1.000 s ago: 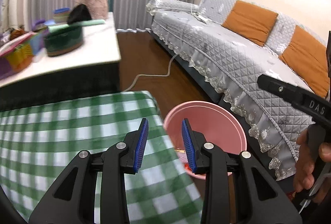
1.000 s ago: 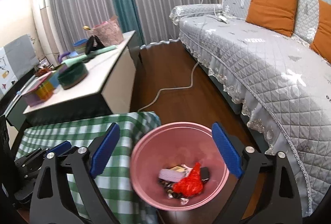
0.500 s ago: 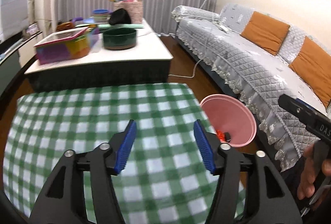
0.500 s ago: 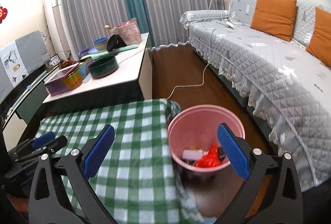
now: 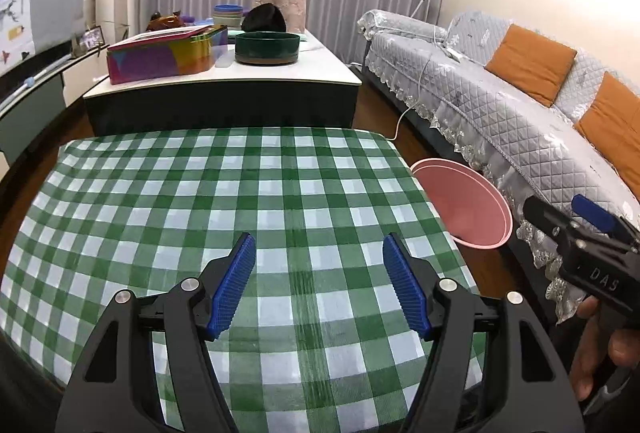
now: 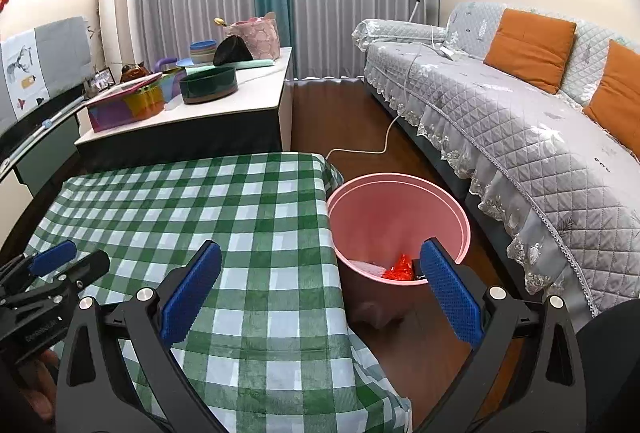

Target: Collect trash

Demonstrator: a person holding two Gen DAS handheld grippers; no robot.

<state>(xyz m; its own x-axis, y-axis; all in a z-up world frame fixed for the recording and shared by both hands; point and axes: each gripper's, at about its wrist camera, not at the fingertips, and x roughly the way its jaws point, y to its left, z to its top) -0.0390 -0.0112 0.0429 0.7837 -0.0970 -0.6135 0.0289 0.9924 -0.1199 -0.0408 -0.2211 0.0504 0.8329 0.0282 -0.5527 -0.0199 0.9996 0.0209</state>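
Note:
A pink trash bin (image 6: 400, 217) stands on the floor at the right edge of the green checked table (image 6: 200, 209); red crumpled trash (image 6: 400, 268) and other scraps lie inside it. The bin also shows in the left wrist view (image 5: 468, 209). My left gripper (image 5: 318, 285) is open and empty above the checked cloth (image 5: 200, 193). My right gripper (image 6: 320, 289) is open wide and empty, above the table's right edge and the bin. No trash shows on the cloth.
A white low table (image 5: 224, 77) behind holds a colourful box (image 5: 164, 53), a dark green bowl (image 5: 267, 48) and a pink basket (image 5: 282, 9). A grey sofa (image 6: 520, 129) with orange cushions (image 6: 532, 47) runs along the right. A white cable (image 6: 368, 149) lies on the wood floor.
Both grippers have pulled back and up from the bin, toward the table. The left gripper has opened wider and swung left over the cloth. The right stays open.

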